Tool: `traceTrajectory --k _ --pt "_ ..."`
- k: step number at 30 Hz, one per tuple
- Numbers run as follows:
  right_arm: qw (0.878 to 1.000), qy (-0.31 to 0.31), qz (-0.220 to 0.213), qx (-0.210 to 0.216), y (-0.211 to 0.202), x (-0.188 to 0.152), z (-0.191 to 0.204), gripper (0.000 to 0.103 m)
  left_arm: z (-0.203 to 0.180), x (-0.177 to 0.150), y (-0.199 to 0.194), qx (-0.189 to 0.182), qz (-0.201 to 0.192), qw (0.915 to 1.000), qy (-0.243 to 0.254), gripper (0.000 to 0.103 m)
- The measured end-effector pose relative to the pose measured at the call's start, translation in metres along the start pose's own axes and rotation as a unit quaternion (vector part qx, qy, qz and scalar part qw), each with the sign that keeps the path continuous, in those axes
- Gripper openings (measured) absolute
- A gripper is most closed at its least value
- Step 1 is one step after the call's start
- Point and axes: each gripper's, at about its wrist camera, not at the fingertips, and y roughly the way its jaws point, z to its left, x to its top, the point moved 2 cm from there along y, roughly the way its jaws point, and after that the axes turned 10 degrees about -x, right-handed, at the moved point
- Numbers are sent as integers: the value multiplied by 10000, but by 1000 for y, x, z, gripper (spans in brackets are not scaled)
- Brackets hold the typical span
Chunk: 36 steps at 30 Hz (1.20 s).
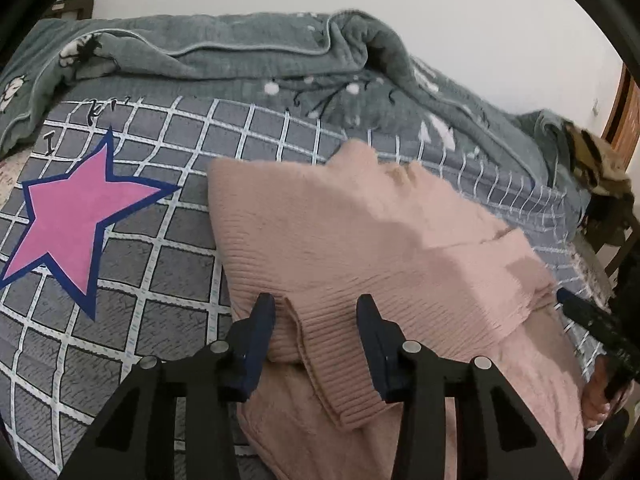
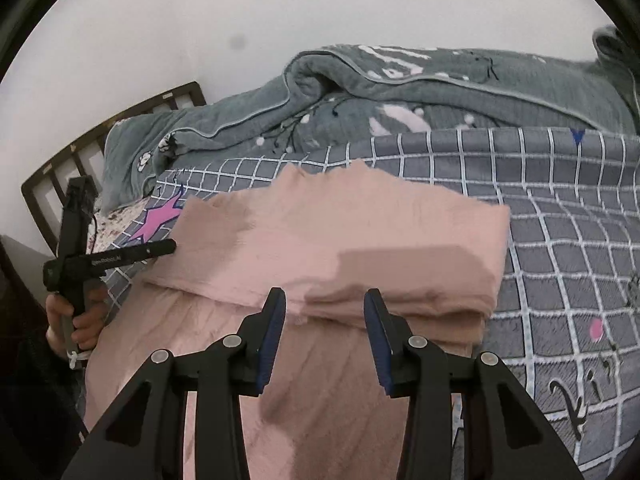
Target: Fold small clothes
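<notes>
A pink knit sweater [image 1: 360, 232] lies folded on the bed, its upper part doubled over the lower. In the left wrist view my left gripper [image 1: 316, 312] is open at the sweater's near left corner. A ribbed cuff [image 1: 320, 344] lies between its blue pads, which do not press on it. In the right wrist view my right gripper [image 2: 325, 304] is open over the near edge of the folded sweater [image 2: 360, 232], pads apart from the cloth. The left gripper [image 2: 168, 247] shows there at the sweater's left edge, held by a hand [image 2: 80, 320].
The bed has a grey grid-pattern sheet [image 1: 160, 280] with a pink star [image 1: 76, 220]. A rumpled grey-green quilt [image 1: 240, 60] is bunched along the far side by the white wall. A dark slatted headboard [image 2: 60, 172] stands left. A brown patterned item [image 1: 600, 168] sits at the right edge.
</notes>
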Motion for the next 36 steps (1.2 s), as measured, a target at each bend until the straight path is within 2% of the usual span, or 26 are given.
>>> traceTrajectory --k 2,4,5,8,14,18,20,21,23,25,27,29,30,31,33,34,36 --pt "10000 35 -10 42 -1 -2 1 40 -4 0 2 89 -10 9999 110 41" --pt "9999 111 -23 93 -1 -3 -2 40 -7 -1 4 158 -46 9996 232 26" --pt "9999 131 -18 101 0 -3 -2 40 -8 0 5 157 -30 9996 251 13" --pt "9996 228 55 156 4 -5 -5 40 -9 7 0 147 -250 9992 284 10" --pt "9987 426 -212 206 -6 0 -14 40 -14 36 -21 180 -1149 9928 287 9" --pt "9962 453 -729 -155 -22 9 -20 41 -19 54 -18 400 -1414 9887 308 9" --pt "9934 472 -889 -552 -25 13 -25 50 -16 57 -10 532 -1336 9894 202 9" --pt "9918 497 -842 -825 -21 14 -29 53 -13 55 -3 635 -1157 9910 203 9" --pt "9907 607 -510 -1108 -6 12 -36 53 -8 48 8 841 -849 9926 209 9" --pt "9901 674 -72 -1230 10 9 -40 53 -1 45 18 934 -488 9944 77 13" --pt "9895 696 119 -1259 15 8 -41 53 4 41 19 928 -401 9949 -68 22" --pt "9898 702 -6 -1241 10 9 -41 53 6 38 16 859 -419 9953 -137 26" --pt "9898 671 -118 -1251 4 9 -39 53 4 36 14 860 -430 9953 -122 30" --pt "9900 619 -179 -1255 1 9 -37 54 2 34 13 878 -434 9952 -79 36" --pt "9898 498 -261 -1306 -4 9 -34 55 -5 28 8 1008 -497 9936 62 73" --pt "9896 438 -284 -1341 -7 8 -32 55 -9 25 4 1135 -592 9917 145 78" --pt "9889 404 -278 -1405 -11 5 -32 55 -18 20 -5 1227 -727 9892 330 79"
